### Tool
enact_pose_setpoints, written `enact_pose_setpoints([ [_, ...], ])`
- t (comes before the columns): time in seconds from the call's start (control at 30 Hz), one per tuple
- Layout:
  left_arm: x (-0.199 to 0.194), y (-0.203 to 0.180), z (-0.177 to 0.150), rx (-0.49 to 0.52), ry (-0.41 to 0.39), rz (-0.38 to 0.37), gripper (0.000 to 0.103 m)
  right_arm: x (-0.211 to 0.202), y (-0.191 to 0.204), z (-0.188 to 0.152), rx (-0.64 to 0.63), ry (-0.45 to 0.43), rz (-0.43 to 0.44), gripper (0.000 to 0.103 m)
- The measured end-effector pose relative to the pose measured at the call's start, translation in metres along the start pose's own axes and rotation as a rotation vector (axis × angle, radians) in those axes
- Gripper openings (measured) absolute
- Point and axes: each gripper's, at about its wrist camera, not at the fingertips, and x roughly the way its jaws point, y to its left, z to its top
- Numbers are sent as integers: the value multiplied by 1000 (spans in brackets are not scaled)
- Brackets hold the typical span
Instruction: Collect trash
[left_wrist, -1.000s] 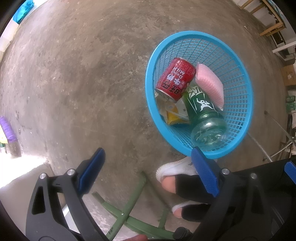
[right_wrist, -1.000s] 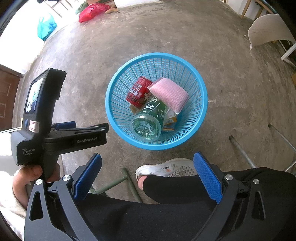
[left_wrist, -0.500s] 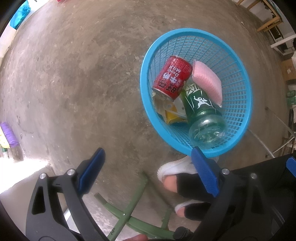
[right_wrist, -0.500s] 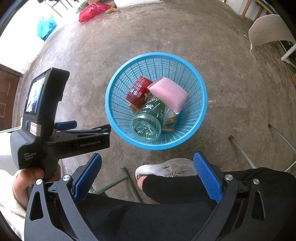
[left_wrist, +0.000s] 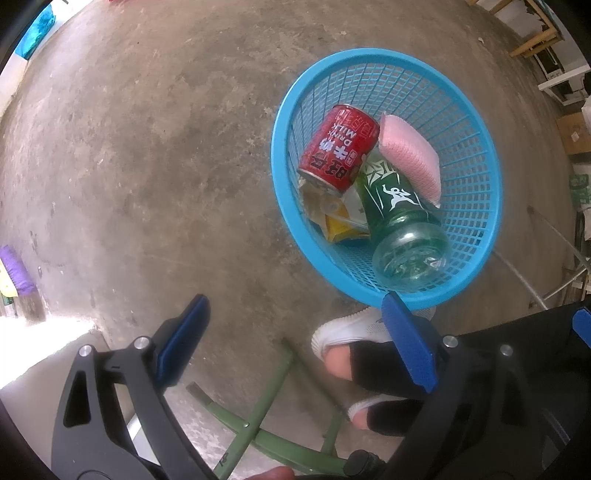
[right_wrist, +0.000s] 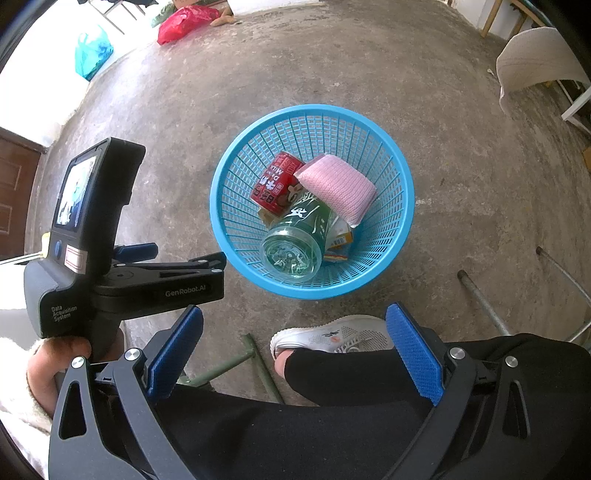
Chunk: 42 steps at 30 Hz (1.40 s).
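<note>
A blue plastic basket (left_wrist: 476, 110) (right_wrist: 402, 206) stands on the concrete floor. In it lie a red milk can (left_wrist: 338, 149) (right_wrist: 275, 184), a green bottle (left_wrist: 400, 218) (right_wrist: 299, 236), a pink sponge (left_wrist: 410, 157) (right_wrist: 338, 186) and a yellow wrapper (left_wrist: 341, 221) (right_wrist: 341, 238). My left gripper (left_wrist: 295, 347) is open and empty, held above the floor near the basket; its body also shows in the right wrist view (right_wrist: 110, 266). My right gripper (right_wrist: 295, 350) is open and empty, over the person's leg, short of the basket.
The person's white shoe (right_wrist: 332, 336) (left_wrist: 351, 328) stands just in front of the basket. A green metal frame (left_wrist: 266, 417) lies below. Metal legs (right_wrist: 484, 302) are to the right, a chair (right_wrist: 535, 62) far right, bags (right_wrist: 184, 22) at the back.
The left gripper has drifted a little, so the basket sits slightly further left and lower in its view. The right gripper has not moved. Both stay open.
</note>
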Motion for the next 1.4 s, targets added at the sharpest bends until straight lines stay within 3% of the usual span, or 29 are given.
enact_pose_setpoints([
  [1.4,2,-4,0,19,4,7,90,0,-1,1,1,0,3,96],
])
